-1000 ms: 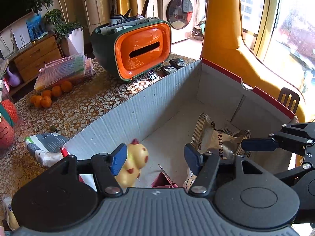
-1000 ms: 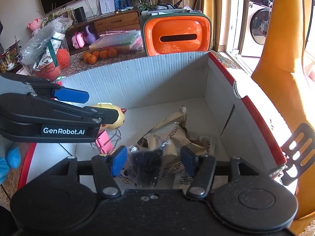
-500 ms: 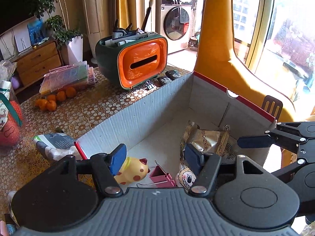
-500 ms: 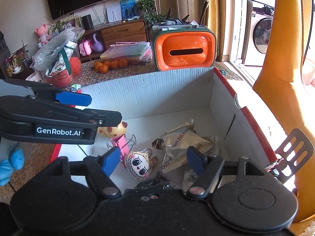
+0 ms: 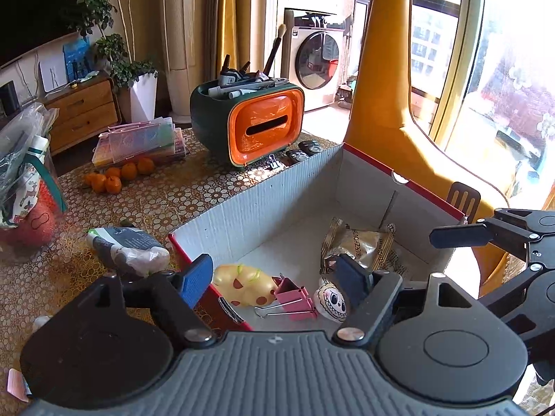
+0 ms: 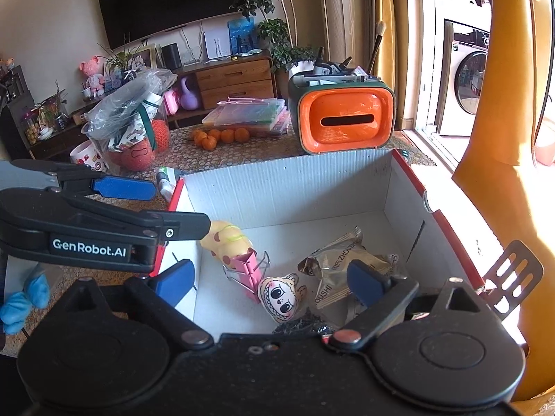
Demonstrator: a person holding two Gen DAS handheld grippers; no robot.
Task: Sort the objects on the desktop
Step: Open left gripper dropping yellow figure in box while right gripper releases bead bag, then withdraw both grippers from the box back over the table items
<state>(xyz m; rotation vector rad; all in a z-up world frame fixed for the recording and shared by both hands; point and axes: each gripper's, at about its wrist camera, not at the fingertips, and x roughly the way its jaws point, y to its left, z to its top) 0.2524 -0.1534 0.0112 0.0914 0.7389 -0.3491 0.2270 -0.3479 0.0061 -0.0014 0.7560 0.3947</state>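
Observation:
A white cardboard box with red rim (image 5: 298,194) (image 6: 288,187) holds a yellow spotted toy (image 5: 244,284) (image 6: 225,242), a pink binder clip (image 5: 291,298) (image 6: 248,272), a white monster-face figure (image 5: 331,303) (image 6: 279,298), a silver snack packet (image 5: 360,248) (image 6: 338,263) and a dark crinkled bag (image 6: 301,326). My left gripper (image 5: 274,282) is open and empty above the box's near left corner. My right gripper (image 6: 270,282) is open and empty above the box's near edge.
An orange and green organizer with pens (image 5: 256,128) (image 6: 343,118) stands behind the box. Tangerines (image 5: 118,176), a plastic case (image 5: 138,140), a tube (image 5: 125,246), remotes (image 5: 305,150) and a bag of goods (image 6: 131,118) lie on the patterned table. A yellow chair (image 5: 381,104) is at right.
Both grippers have lifted up and back from the box. The right gripper let go of the dark crinkled bag, which now lies in the box's near end.

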